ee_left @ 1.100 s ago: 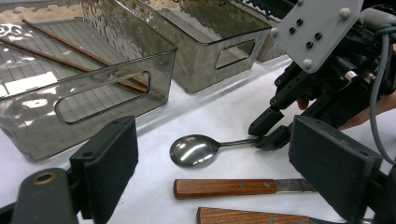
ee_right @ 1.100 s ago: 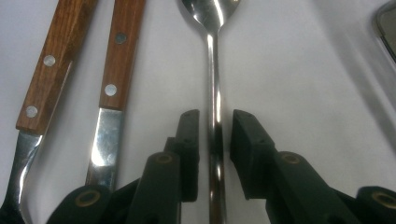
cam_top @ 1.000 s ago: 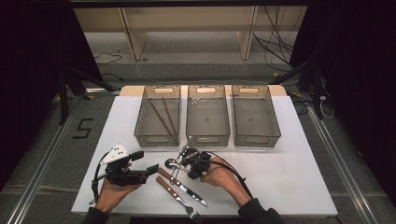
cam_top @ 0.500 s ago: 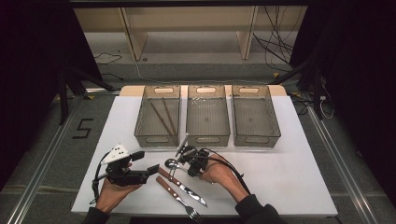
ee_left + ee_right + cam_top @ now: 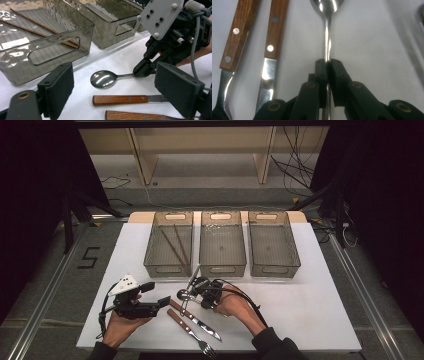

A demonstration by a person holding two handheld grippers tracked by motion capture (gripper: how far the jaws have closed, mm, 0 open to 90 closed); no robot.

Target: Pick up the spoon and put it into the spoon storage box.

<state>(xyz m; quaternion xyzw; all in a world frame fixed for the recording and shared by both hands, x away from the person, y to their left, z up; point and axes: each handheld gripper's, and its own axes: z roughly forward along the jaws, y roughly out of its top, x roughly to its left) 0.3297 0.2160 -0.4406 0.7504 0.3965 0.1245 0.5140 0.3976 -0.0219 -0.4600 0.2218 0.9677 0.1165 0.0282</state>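
- Leftward since 1 second ago, the right gripper sits clamped on the spoon handle, bowl just above the white table.
- Left gripper gapes wide, holding nothing, near the knife and fork.

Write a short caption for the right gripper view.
Right gripper shut on a spoon handle, beside a knife and fork.

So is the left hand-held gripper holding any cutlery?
No, the left hand-held gripper is open, its jaws apart above the table with nothing between.
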